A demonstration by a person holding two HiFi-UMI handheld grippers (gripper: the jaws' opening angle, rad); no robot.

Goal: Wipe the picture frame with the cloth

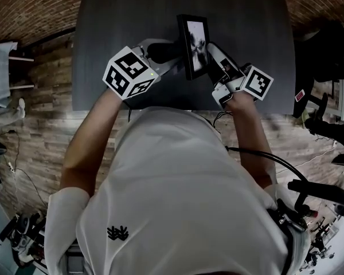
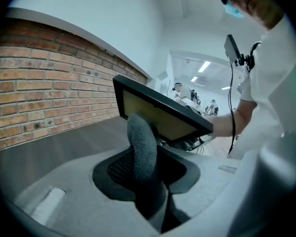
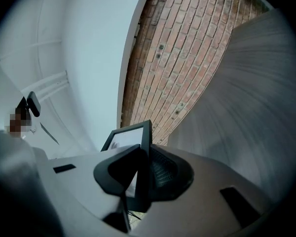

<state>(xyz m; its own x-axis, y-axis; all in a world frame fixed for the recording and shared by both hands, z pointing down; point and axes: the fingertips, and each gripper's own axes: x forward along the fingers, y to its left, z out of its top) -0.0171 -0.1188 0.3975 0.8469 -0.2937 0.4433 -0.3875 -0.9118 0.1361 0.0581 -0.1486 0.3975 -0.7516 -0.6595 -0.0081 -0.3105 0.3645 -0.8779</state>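
Observation:
The black picture frame [image 1: 194,46] is held up on edge over the dark table [image 1: 120,22]. My right gripper [image 1: 211,53] is shut on the frame's right border; in the right gripper view the frame [image 3: 129,136] stands clamped between the jaws of that gripper [image 3: 140,174]. My left gripper [image 1: 171,53] comes in from the left, shut on a dark grey cloth [image 1: 160,51]. In the left gripper view the cloth [image 2: 142,144] sticks up out of the left gripper [image 2: 143,169], its tip against the frame's brown back [image 2: 155,115].
A brick wall [image 2: 49,83] runs behind the table. The person's arm [image 2: 246,115] and white shirt fill the right of the left gripper view. Cables and gear lie on the wooden floor [image 1: 34,153] around the table.

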